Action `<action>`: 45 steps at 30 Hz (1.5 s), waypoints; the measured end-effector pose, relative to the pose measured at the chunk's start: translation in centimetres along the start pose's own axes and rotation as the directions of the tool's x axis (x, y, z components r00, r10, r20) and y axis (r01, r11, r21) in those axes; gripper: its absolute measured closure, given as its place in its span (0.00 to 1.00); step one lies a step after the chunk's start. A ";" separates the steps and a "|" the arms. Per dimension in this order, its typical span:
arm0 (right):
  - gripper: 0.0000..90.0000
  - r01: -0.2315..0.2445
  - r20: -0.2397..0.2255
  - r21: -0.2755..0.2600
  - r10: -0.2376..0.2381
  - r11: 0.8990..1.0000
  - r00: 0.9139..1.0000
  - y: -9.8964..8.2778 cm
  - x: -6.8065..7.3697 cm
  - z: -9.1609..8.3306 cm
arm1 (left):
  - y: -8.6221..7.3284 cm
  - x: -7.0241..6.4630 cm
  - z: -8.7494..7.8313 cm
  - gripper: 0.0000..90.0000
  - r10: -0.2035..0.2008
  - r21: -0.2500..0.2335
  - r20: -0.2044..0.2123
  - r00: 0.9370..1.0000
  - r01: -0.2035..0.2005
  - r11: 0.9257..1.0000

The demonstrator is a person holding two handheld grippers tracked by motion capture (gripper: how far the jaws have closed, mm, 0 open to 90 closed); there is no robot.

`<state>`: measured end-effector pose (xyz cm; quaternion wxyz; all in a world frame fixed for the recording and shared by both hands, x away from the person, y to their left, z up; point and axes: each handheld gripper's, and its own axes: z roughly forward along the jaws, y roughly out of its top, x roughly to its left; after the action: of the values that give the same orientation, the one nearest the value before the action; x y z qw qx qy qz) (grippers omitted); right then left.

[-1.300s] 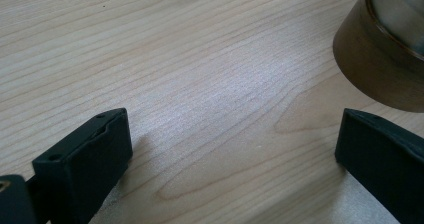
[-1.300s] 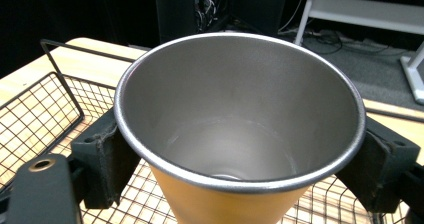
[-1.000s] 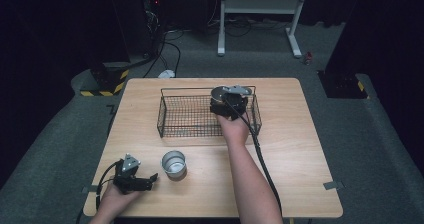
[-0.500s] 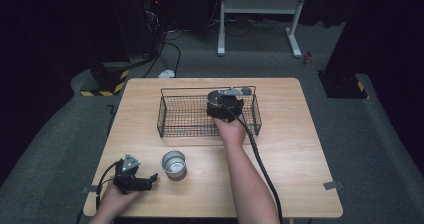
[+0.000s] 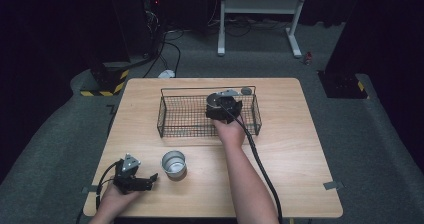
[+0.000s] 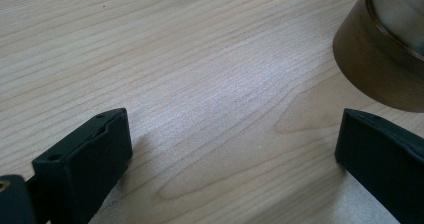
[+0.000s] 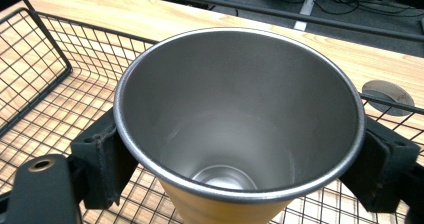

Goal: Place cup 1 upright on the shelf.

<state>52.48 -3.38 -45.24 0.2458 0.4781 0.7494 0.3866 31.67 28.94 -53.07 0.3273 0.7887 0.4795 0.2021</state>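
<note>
- Over surface [image 5: 300, 149], wire basket [image 5: 170, 129] sits mid-back.
- R tongs [image 7: 235, 149] clamp steel cup [image 7: 240, 119] upright above basket floor; placing step, I reckon. Next: lower, release.
- L tongs [image 6: 230, 149] wide open, empty, near 2nd cup [image 5: 173, 163].

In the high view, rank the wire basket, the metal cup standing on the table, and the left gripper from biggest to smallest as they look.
1. Wire basket, clearly the largest.
2. Left gripper, with its grey plate and body.
3. Metal cup on the table.
The last two look close in size, so that order is unsure.
</note>
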 end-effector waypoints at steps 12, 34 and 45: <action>0.15 0.014 0.001 0.014 -0.014 1.000 1.000 -0.2 0.2 0.3 | 0.0 0.0 0.0 0.02 -0.001 0.000 0.000 1.000 0.001 1.000; 0.15 0.009 0.001 0.026 -0.009 1.000 1.000 -0.8 0.4 -0.1 | 0.0 0.0 0.0 0.02 0.000 0.000 0.000 1.000 0.000 1.000; 0.15 0.003 -0.003 0.030 -0.003 1.000 1.000 -0.8 0.4 -0.1 | 0.0 0.0 0.0 0.02 -0.001 0.000 0.000 1.000 0.001 1.000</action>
<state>51.84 -3.25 -45.80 0.2382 0.4801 0.7561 0.3756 31.66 28.94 -53.07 0.3272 0.7886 0.4798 0.2021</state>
